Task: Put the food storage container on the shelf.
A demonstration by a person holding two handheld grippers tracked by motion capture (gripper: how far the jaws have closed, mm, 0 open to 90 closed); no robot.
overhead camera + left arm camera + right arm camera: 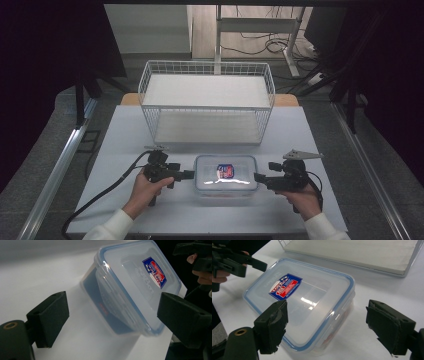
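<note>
- Nearest, held left gripper point(191, 174) and right gripper point(257, 177) at opposite ends of the clear lidded container point(225, 176), jaws wide apart, gripping nothing.
- Lay flat on the white table point(120, 150), between them.
- Farther back, stood the wire basket point(206, 101).

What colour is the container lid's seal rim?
Blue, around the clear lid; clearest in the right gripper view.
</note>
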